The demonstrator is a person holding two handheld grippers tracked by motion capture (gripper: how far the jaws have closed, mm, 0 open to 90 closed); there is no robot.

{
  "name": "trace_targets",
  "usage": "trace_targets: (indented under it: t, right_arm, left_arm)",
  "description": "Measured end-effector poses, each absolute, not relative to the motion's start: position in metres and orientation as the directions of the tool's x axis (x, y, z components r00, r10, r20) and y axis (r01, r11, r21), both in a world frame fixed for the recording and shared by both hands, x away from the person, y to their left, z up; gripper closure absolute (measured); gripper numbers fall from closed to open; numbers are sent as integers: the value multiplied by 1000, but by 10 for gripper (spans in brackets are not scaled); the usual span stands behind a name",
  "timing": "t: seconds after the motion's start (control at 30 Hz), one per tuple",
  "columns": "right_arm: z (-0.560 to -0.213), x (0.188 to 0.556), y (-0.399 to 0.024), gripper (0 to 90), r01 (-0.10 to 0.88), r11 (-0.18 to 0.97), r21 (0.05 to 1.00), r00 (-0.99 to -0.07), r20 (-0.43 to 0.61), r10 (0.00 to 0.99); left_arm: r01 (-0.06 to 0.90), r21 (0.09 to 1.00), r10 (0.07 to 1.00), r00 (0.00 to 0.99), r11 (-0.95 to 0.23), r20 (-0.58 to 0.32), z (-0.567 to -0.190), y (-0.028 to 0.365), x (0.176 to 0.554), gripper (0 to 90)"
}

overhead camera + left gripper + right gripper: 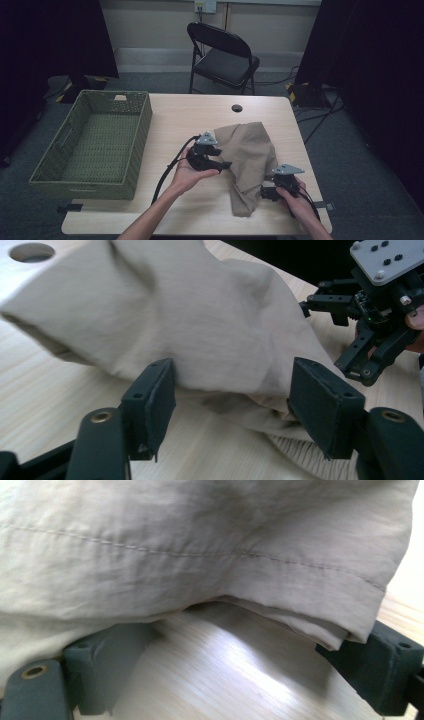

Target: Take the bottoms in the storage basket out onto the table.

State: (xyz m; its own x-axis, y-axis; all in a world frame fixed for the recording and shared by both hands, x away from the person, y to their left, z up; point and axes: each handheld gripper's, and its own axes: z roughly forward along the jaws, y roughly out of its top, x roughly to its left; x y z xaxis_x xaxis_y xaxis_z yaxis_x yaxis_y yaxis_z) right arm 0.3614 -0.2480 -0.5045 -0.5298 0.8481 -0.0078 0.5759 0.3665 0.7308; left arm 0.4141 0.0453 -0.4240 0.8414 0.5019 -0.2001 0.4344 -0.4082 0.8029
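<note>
Your left gripper [230, 405] has its jaws released at the left edge of the crumpled beige cloth garment [250, 160], which runs near-to-far on the surface, while your right gripper [225, 680], jaws spread, noses under its near-right hem.

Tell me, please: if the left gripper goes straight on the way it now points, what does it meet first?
Most likely the beige cloth. The left gripper has open jaws and points at the cloth's near edge, which lies bunched on the table just ahead. Exact depth is hard to judge.
</note>
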Motion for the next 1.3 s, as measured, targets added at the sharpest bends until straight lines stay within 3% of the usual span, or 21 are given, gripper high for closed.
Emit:
trace_targets:
  t: [0.37, 0.43, 0.53, 0.63, 0.9, 1.0, 1.3]
  right_arm:
    - [-505, 372, -228, 108, 566, 382, 731, -555, -6, 832]
    - [-505, 375, -223, 108, 558, 393, 731, -572, -4, 820]
    - [-505, 379, -215, 111, 551, 403, 731, -585, -5, 811]
    - [-504, 383, -207, 134, 533, 421, 734, -613, -8, 790]
    - [-497, 389, -185, 191, 510, 443, 737, -640, -19, 768]
    - [-493, 391, -176, 192, 500, 442, 745, -666, 4, 746]
    - [-471, 371, -175, 247, 468, 394, 791, -712, 73, 698]
  left_arm:
    - [466, 759, 495, 841, -454, -220, -454, 28, 414, 322]
    - [454, 765, 484, 848, -457, -214, -458, 30, 414, 426]
    - [404, 766, 494, 859, -500, -131, -460, 31, 410, 716]
    - [418, 764, 492, 857, -492, -152, -458, 40, 414, 851]
    - [472, 779, 513, 827, -413, -229, -441, 86, 417, 865]
    - [461, 779, 543, 819, -425, -188, -440, 105, 411, 865]
    - [510, 771, 590, 777, -382, -222, -449, 127, 413, 863]
